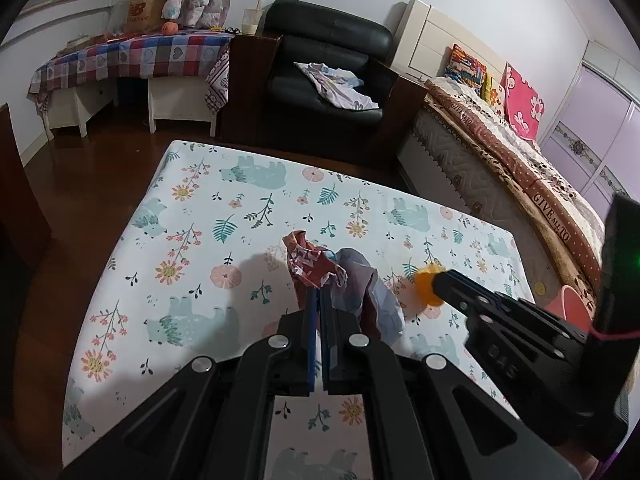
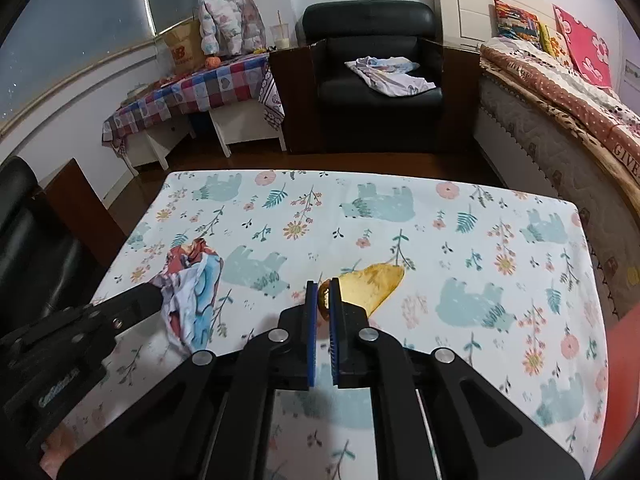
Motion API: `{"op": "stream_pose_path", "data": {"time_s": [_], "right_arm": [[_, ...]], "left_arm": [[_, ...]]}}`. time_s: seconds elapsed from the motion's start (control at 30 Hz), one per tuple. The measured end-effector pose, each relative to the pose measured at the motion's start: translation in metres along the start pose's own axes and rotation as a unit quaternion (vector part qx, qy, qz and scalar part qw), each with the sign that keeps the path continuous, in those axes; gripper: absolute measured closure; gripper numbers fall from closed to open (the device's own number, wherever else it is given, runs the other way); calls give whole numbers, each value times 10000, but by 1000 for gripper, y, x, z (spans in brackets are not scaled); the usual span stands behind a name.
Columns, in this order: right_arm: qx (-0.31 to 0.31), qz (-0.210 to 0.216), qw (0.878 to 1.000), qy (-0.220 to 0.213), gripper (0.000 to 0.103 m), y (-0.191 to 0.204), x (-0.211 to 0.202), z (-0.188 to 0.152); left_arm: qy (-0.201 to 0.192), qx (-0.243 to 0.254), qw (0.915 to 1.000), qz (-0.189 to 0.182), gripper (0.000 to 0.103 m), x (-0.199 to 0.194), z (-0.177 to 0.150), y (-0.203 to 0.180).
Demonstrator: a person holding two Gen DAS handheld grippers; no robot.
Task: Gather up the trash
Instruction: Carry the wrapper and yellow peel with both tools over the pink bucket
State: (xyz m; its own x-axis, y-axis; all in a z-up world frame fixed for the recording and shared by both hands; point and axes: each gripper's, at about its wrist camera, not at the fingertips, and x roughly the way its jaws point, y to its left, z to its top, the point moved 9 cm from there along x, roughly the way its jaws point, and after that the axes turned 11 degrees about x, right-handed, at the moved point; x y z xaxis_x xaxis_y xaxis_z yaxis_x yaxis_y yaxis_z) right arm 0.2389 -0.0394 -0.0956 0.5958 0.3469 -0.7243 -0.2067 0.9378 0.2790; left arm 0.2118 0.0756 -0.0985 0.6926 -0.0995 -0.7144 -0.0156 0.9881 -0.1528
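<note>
With the crumpled red-and-white wrapper [image 1: 320, 264] pinched in the left gripper [image 1: 320, 292] and the yellow peel [image 2: 372, 284] clamped by the right gripper [image 2: 324, 292], both pieces sit just above the floral tablecloth [image 2: 480, 240]. I'd judge collecting nearly done; binning remains, perhaps into the pink bin [image 1: 570, 306] beside the table.

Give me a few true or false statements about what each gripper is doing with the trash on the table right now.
1. The left gripper is shut on a crumpled wrapper. True.
2. The right gripper is wide open above the table. False: it is shut on an orange peel.
3. The wrapper lies on the armchair. False: it is over the floral tablecloth.
4. A cloth lies on the armchair seat. True.
</note>
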Motion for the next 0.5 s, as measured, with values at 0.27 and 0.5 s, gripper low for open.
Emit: {"op": "stream_pose_path", "data": {"time_s": [0.27, 0.5], "right_arm": [[49, 145, 9999, -27, 97, -6, -31, -14], [142, 280, 9995, -31, 97, -9, -49, -25]], "left_arm": [[-1, 35, 10000, 28, 102, -11, -3, -5], [34, 69, 9999, 64, 102, -16, -8, -12]]}}
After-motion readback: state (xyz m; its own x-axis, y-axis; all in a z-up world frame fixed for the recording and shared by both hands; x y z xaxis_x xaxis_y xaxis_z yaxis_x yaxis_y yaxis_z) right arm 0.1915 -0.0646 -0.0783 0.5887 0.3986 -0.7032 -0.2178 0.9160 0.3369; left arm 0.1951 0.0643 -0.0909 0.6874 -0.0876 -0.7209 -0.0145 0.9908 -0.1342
